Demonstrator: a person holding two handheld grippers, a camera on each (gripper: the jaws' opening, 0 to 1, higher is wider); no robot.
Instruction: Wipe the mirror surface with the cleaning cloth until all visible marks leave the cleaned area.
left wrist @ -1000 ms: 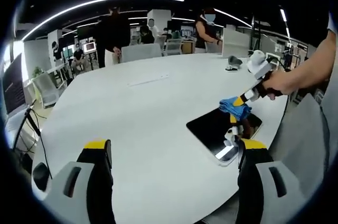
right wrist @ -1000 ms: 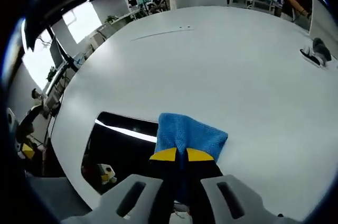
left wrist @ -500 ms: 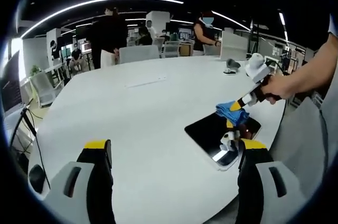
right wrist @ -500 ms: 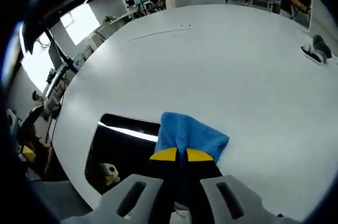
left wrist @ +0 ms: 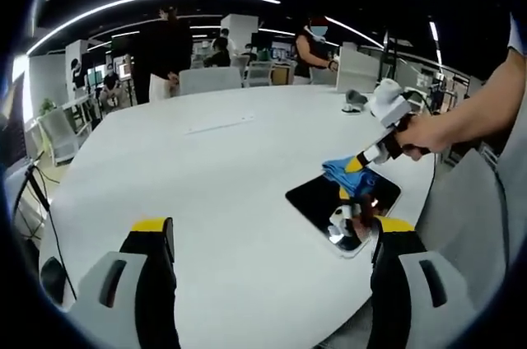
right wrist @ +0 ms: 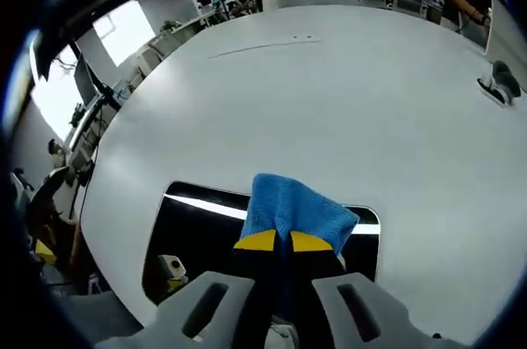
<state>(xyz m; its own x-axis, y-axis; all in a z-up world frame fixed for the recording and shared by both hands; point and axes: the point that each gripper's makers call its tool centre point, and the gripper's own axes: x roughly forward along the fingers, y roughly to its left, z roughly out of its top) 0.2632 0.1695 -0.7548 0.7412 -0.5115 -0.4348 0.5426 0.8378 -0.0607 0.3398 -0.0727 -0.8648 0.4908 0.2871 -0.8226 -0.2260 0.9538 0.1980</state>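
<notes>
Since a second ago the cloth has travelled inward: it lay at the mirror's right edge, partly over the white counter, and now dark glass shows on both sides of it.

Going left to right, the left hand-held gripper (left wrist: 268, 271) hangs over bare counter (left wrist: 206, 176) with its jaws spread wide and nothing between them, well apart from the work. Further right lies the mirror (left wrist: 317, 197), a dark rounded slab flat on the counter near its edge. On it sits the blue cloth (left wrist: 343, 171), pinched in the yellow-tipped jaws of the right hand-held gripper (left wrist: 362, 160), which a hand (left wrist: 422, 133) holds down at a slant.

From the right gripper view, the right hand-held gripper (right wrist: 278, 241) is closed tight on the cloth (right wrist: 295, 211), whose free part spreads flat against the mirror (right wrist: 198, 230) near its far edge. Ceiling lights streak white across the glass.

I'd say the wiping is under way rather than finished. The glass to the left of the cloth looks dark and even, but I cannot tell from here whether marks remain, since reflections break up the surface. The near part of the mirror lies under the gripper and appears yet to be covered.

At the far side of the counter people stand about.
</notes>
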